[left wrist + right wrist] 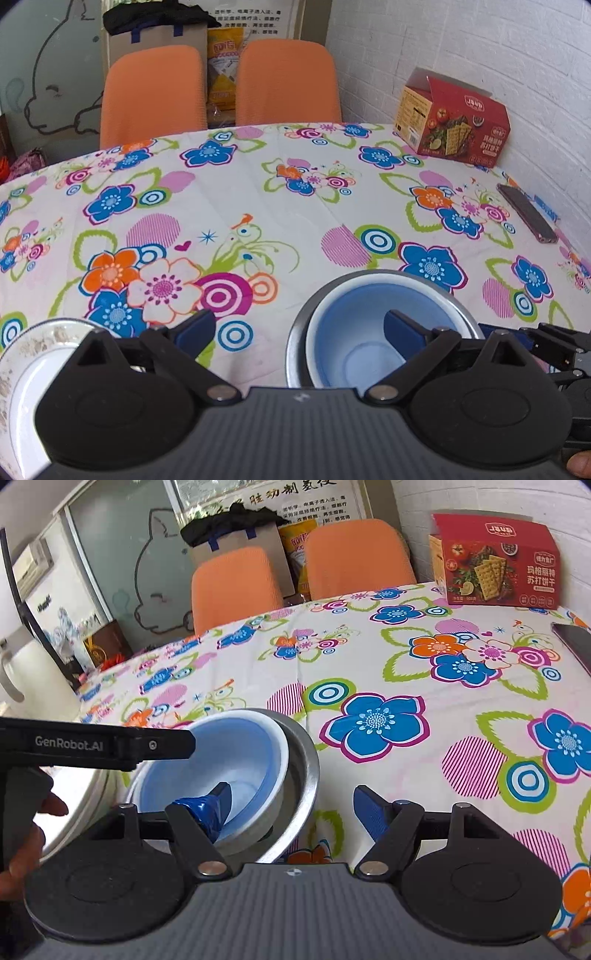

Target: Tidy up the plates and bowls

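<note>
**Bowls nested, plate to the left**

We note a light blue bowl (pixel 354 354) with a white rim, upright and empty, sitting nested inside a wider steel bowl (pixel 295 354). Both rest on the flower-patterned surface (pixel 295 206). Just left of them lies a white plate (pixel 26 373), flat, its rim banded in blue with a faded brownish pattern; we see only part of it.

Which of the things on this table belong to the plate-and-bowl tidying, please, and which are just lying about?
Job:
blue bowl
steel bowl around it
patterned plate

Lying about:
cracker box
phone
orange chairs
</note>
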The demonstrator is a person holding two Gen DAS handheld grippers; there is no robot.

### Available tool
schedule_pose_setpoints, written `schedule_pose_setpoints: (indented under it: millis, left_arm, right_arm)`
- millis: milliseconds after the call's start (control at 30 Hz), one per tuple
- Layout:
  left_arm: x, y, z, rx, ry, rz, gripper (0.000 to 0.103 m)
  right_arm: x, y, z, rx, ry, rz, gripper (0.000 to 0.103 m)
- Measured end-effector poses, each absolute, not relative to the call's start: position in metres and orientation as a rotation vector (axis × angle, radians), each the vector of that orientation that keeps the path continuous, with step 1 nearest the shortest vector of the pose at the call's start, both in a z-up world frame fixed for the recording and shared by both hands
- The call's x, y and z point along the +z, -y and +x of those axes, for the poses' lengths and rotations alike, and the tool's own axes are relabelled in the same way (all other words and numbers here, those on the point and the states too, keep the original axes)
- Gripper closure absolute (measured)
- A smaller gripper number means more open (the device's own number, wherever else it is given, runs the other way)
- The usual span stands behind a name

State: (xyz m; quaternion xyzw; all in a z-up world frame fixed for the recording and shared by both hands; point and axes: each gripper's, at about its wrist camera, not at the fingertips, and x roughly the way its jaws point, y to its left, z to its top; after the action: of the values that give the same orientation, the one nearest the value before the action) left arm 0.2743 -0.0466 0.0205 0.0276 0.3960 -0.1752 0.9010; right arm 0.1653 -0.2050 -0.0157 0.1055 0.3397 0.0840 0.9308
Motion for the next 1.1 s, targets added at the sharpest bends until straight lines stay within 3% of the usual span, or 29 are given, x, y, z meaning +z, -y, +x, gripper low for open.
schedule_pose_setpoints:
  millis: [500,1100]
  left_arm:
    - [-0.002,0.059,0.29,-0.388,-0.874,0.166,0.006]
    - [-0.021,0.058,0.298,-0.387,-0.909,0.102,0.0]
  right_arm:
    - [-0.026,0.18,0.179,0.147,-0.724,0.051,0.042]
    - [-0.03,0.176,0.175,0.107,-0.666,0.09,0.035]
